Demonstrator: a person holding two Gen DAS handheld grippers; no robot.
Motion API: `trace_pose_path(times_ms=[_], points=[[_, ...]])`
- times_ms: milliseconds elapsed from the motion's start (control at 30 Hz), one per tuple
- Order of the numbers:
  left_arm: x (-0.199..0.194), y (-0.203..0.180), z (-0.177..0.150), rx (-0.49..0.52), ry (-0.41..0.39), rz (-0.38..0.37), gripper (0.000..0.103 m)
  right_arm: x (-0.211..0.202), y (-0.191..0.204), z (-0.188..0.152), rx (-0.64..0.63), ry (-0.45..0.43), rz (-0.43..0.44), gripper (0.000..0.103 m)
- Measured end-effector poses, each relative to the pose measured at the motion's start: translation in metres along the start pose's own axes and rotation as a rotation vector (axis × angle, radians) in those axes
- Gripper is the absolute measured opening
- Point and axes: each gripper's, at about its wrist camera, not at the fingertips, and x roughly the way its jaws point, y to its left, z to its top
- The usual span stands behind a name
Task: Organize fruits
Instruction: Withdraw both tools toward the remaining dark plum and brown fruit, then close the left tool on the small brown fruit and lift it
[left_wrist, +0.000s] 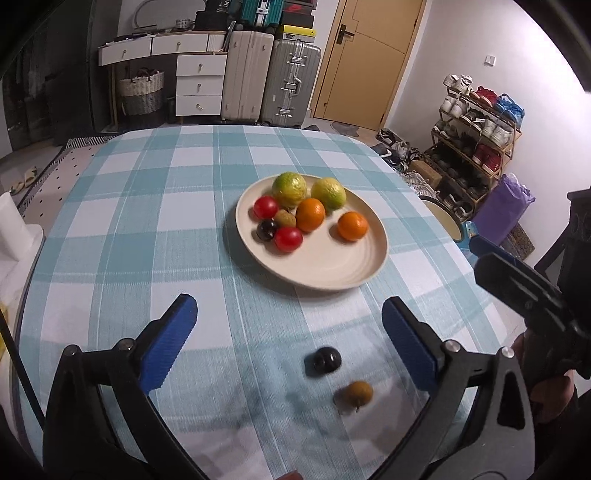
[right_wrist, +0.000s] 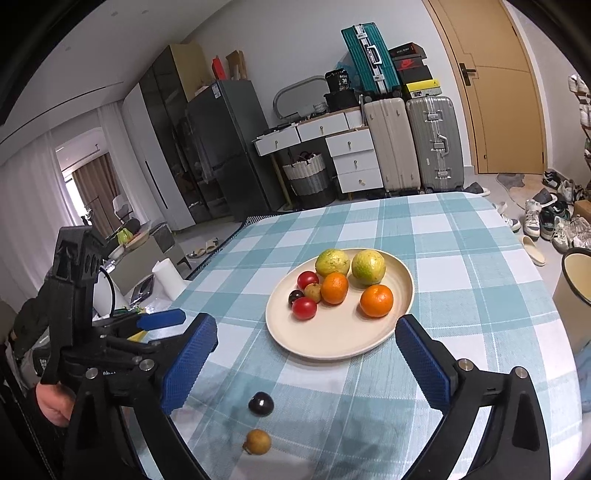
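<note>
Two small fruits are lying loose on the desk (left_wrist: 110, 229) in front of you, a brown longan (left_wrist: 354, 394) nearest and a dark cherry (left_wrist: 327, 360) just beyond, both short of the plate (left_wrist: 332, 266). You are holding both grippers released and empty. Your left gripper (left_wrist: 290, 332) is framing them right of centre, your right gripper (right_wrist: 306, 358) left of centre, so neither is clearly nearer.

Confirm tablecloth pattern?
The tablecloth is a teal and white check, clearest in the right wrist view.
</note>
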Motion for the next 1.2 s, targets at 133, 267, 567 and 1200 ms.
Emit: trace_pose_path(times_ms=[133,267,567,1200], points=[[-0.009,-0.003,-0.016,-0.011,0.001,-0.038,0.102,-0.006,0.005,-0.006,-0.009,0.000,-0.003,0.101],[-0.012,-0.010,-0.034,0.003,0.023,-0.053,0.102,-0.016,0.010,-0.012,-0.016,0.002,-0.016,0.102],[-0.004,-0.029,-0.064,0.032,0.091,-0.077,0.102,-0.032,0.011,-0.026,-0.010,0.015,-0.041,0.103],[0.031,-0.035,-0.081,-0.008,0.190,-0.015,0.095,-0.031,-0.006,-0.068,0.071,0.143,-0.072,0.103]])
